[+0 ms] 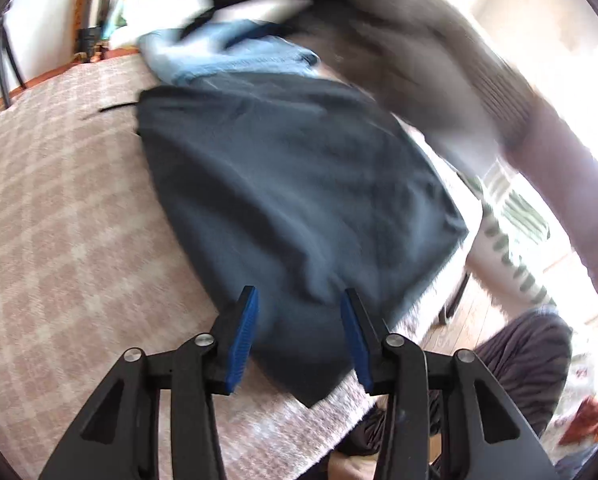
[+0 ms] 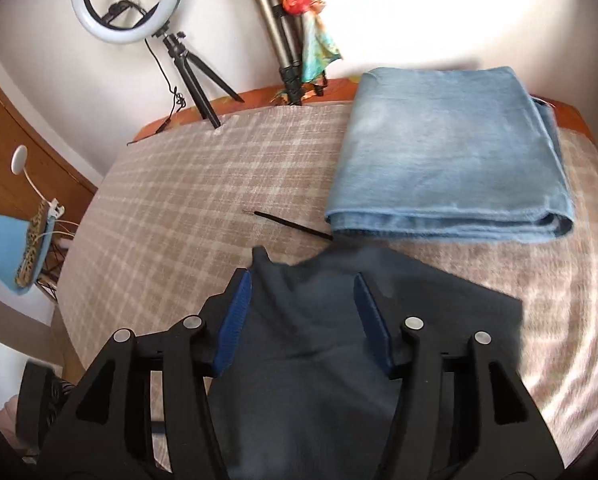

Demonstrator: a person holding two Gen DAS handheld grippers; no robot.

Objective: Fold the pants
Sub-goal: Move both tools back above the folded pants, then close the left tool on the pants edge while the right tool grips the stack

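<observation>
Pants [image 1: 299, 200], dark, lie folded on tabletop [image 1: 59, 220]. Left tool [image 1: 299, 300] and right tool [image 2: 303, 284] both spread, gripping nothing. Pinch matching edges, fold squarely.

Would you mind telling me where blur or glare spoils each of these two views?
Left wrist view: the sleeve crossing the top right is smeared by motion, the window side behind it is blown out, and the dark pants are soft. Right wrist view: mostly sharp, the folded jeans clear, with glare on the wall above.
</observation>
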